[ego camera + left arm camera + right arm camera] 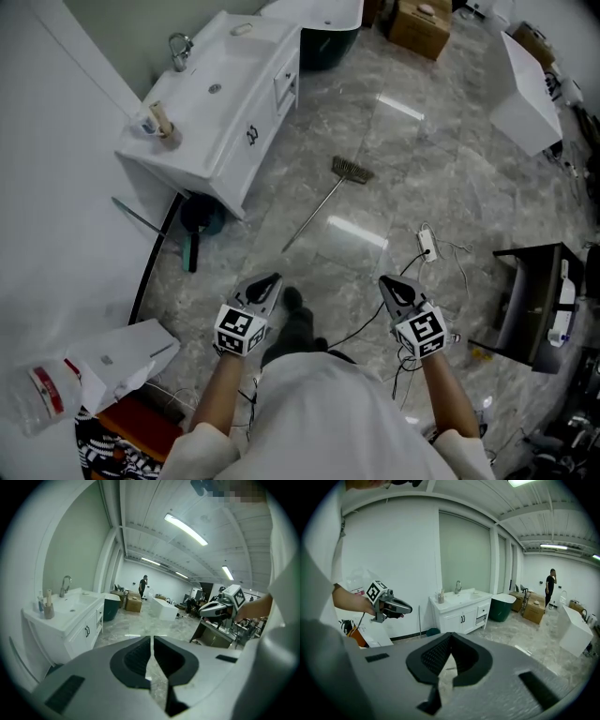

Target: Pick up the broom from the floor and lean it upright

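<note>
Lying untouched on the floor (412, 159) at mid-frame, the broom (323, 202) is awaiting pickup, with left gripper (272, 281) and right gripper (386, 283) hovering below it, both closed and empty.

No lettering is legible to you here; the red label (44, 388) on the plastic bottle (26, 409) is too small to read.
</note>
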Motion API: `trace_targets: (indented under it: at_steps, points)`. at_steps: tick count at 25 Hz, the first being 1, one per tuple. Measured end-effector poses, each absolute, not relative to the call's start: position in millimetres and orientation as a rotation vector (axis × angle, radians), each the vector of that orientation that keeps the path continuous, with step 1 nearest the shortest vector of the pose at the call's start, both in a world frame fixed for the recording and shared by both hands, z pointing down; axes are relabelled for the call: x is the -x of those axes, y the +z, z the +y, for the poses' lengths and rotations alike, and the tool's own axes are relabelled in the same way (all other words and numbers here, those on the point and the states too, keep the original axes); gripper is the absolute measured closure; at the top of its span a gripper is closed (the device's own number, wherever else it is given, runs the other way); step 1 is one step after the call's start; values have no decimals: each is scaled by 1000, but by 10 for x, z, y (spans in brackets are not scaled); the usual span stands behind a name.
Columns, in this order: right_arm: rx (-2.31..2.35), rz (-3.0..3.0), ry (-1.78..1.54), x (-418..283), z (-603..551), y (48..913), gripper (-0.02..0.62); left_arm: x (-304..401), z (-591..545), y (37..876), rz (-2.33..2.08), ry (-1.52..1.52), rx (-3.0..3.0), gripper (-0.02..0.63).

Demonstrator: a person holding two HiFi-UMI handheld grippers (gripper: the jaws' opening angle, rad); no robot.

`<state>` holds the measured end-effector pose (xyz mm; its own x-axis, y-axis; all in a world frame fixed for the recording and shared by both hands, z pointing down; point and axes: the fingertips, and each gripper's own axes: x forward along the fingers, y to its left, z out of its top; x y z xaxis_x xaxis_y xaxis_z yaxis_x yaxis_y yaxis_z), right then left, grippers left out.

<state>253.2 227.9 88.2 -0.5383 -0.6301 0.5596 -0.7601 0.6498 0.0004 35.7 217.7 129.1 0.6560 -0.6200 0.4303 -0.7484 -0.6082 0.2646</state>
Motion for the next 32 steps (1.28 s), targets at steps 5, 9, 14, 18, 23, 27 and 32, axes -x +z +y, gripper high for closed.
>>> trace_targets:
  at_steps: [5, 9, 14, 18, 23, 27, 32]
  points:
    - [-1072, -2318, 340, -2375, 1788, 979, 593, -240, 1739, 1399, -1033, 419, -2456, 584]
    - [-1070, -2317, 353, -2249, 1500, 1040, 593, -197, 1519, 1490, -1005, 423, -2449, 584]
    - [-1030, -2327, 375, -2085, 1274, 1151, 592, -164, 1330, 1564, -1010, 412, -2428, 586]
    - [-971, -2345, 380, -2029, 1091, 1236, 592, -167, 1222, 1624, -1042, 402, -2394, 584]
    - [-877, -2369, 363, -2047, 767, 1375, 592, -205, 1036, 1756, -1121, 396, -2355, 584]
    - [-751, -2394, 368, -2144, 456, 1486, 592, -248, 810, 1810, -1246, 367, -2286, 584]
    - [-639, -2397, 350, -2329, -81, 1720, 592, -402, 396, 1954, -1335, 343, -2240, 584]
